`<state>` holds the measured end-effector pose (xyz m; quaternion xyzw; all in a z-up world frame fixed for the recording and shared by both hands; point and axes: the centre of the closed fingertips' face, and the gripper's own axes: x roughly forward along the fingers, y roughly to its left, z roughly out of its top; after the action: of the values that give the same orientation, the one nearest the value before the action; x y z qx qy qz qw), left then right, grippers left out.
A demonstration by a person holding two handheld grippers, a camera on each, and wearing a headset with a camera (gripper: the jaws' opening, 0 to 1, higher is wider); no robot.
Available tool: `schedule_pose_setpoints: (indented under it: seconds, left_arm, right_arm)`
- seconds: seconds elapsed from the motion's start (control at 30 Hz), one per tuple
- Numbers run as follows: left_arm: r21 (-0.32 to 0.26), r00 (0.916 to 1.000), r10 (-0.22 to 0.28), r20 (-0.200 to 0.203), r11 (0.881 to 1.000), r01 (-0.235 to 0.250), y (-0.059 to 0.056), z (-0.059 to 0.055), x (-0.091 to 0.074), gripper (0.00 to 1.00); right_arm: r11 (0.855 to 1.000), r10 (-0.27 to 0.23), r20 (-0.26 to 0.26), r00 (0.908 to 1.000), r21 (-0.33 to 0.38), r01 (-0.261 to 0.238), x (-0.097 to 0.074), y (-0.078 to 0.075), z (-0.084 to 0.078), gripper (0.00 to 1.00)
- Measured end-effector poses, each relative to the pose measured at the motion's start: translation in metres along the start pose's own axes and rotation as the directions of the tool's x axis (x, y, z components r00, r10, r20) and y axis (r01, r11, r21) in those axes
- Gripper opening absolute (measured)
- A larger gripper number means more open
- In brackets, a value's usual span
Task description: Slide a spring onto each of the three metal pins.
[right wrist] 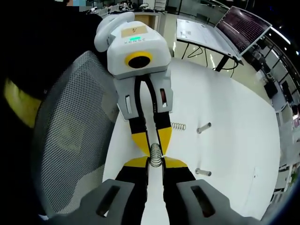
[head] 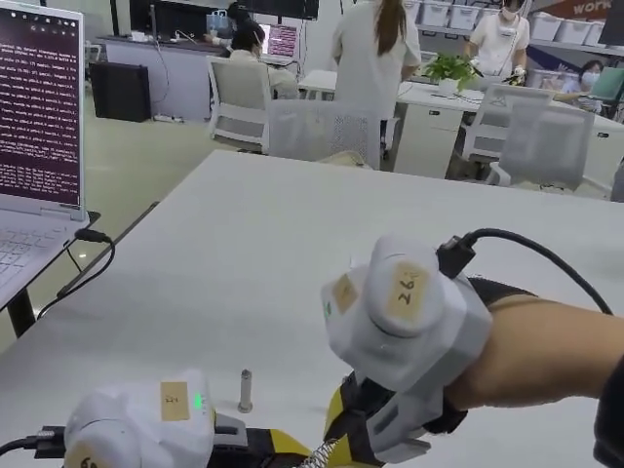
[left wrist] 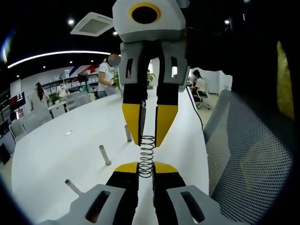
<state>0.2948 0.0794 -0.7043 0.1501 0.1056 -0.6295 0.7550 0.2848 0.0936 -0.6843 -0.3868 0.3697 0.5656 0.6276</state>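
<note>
Right gripper [right wrist: 155,163] is gripping one end of a spring [right wrist: 155,153] between its yellow tips. Left gripper [right wrist: 153,140], facing it, is pinching the other end. A second spring [right wrist: 178,126] is lying on the white table [right wrist: 229,108], with one pin [right wrist: 203,127] just beside it and another pin [right wrist: 202,172] well apart (both bare).

Thin steel coil spring [left wrist: 146,157] held off the table, stretched straight between two sets of yellow jaw tips: one end nipped by the left gripper [left wrist: 146,168], the other by the right gripper [right wrist: 156,162]. A second spring [right wrist: 178,125] lies on its side on the white table, just beside a pin. Grey metal pins [left wrist: 105,155] are short, upright, bare and spaced in a row. The farthest item in the row looks ribbed; cannot tell whether it is a pin or a coil.
</note>
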Motion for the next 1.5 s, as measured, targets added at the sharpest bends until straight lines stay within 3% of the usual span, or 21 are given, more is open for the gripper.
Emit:
schedule_pose_setpoints:
  seconds: [0.23, 0.6, 1.5]
  left_arm:
    - [-0.016, 0.9999, -0.008, 0.012, 1.000, 0.008, -0.001, 0.002, 0.000, 0.03]
    - [-0.053, 0.9997, -0.018, 0.017, 0.998, 0.018, -0.001, 0.002, -0.002, 0.02]
    - [-0.069, 0.9984, -0.032, 0.046, 0.997, 0.035, -0.004, 0.008, -0.002, 0.02]
  right_arm:
    - [1.000, 0.015, 0.047, 0.9988, 0.020, -0.016, -0.001, 0.001, 0.008, 0.08]
    - [0.999, 0.038, 0.052, 0.9979, 0.024, -0.039, 0.004, 0.001, 0.007, 0.08]
    - [0.998, 0.064, 0.047, 0.9969, 0.027, -0.065, 0.011, 0.004, 0.007, 0.08]
